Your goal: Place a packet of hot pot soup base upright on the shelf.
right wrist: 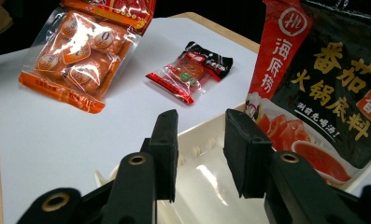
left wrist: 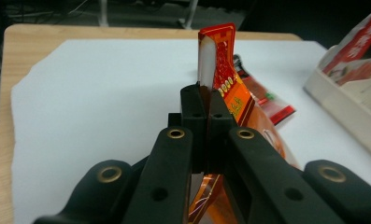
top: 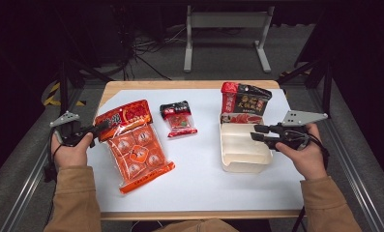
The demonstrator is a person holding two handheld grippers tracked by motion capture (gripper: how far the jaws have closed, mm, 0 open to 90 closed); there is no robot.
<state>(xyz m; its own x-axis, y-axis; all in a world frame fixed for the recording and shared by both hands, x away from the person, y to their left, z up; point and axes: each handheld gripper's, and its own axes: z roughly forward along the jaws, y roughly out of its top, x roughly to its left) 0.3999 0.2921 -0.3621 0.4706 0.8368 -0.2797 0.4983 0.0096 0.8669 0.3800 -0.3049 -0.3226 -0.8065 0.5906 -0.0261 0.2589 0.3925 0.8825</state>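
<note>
On the wooden desk (top: pixel 189 85), a white sheet (top: pixel 199 169) covered most of the top and carried everything else. At the left of the sheet lay the largest item, a clear orange-and-red packet of round portions (top: pixel 134 145), its far red header lifted off the sheet and its near end resting on the paper. The left gripper (top: pixel 96 130), held in the person's left hand (top: pixel 71 153) at the left edge of the desk, had its jaws pressed together on that header; in the left gripper view the header (left wrist: pixel 217 60) stood upright out of the closed jaws. At the right of the sheet stood a cream plastic tray (top: pixel 243 162), and a red-and-black soup-base pouch (top: pixel 244 102) leaned in its far end, partly inside. The right gripper (top: pixel 258 133), held in the right hand (top: pixel 303 157), hovered over the tray's right side. Its jaws stood partly spread, with the tray's rim (right wrist: pixel 206 128) seen between them but not pinched, so nothing was gripped. Between the two larger packets, toward the far middle, lay a small red-and-black sachet (top: pixel 178 117), flat on the paper and apart from both.
</note>
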